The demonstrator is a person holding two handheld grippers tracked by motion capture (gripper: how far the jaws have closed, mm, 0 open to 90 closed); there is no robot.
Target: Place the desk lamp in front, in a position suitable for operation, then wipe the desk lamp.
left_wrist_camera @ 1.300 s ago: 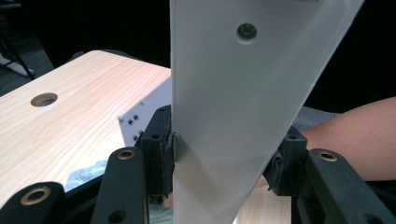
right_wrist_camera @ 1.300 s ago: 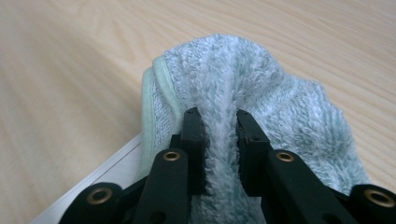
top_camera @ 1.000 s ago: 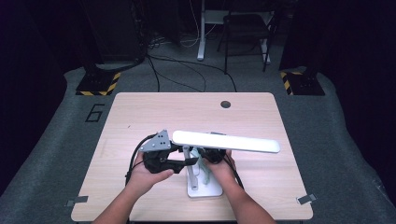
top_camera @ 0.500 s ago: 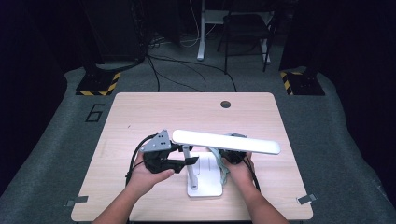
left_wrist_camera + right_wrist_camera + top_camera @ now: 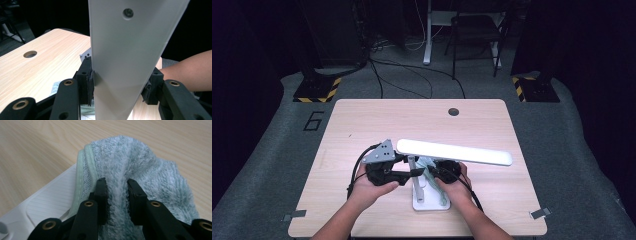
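- Clearly, the desk lamp [image 5: 432, 200] stands at six o'clock on the table [image 5: 362, 120]; stiff, top-heavy, so our left gripper [image 5: 117, 86] clamps its post [image 5: 120, 62].
- Softer, the cloth [image 5: 140, 170] bunches, pinched by our right gripper [image 5: 117, 195] at the base's three o'clock.

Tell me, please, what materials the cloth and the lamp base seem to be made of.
Cloth: soft terry or microfibre, pale blue-green, with fuzzy pile and a stitched hem. Lamp base: probably white plastic, matte, with fine moulded ridges; painted metal cannot be ruled out.
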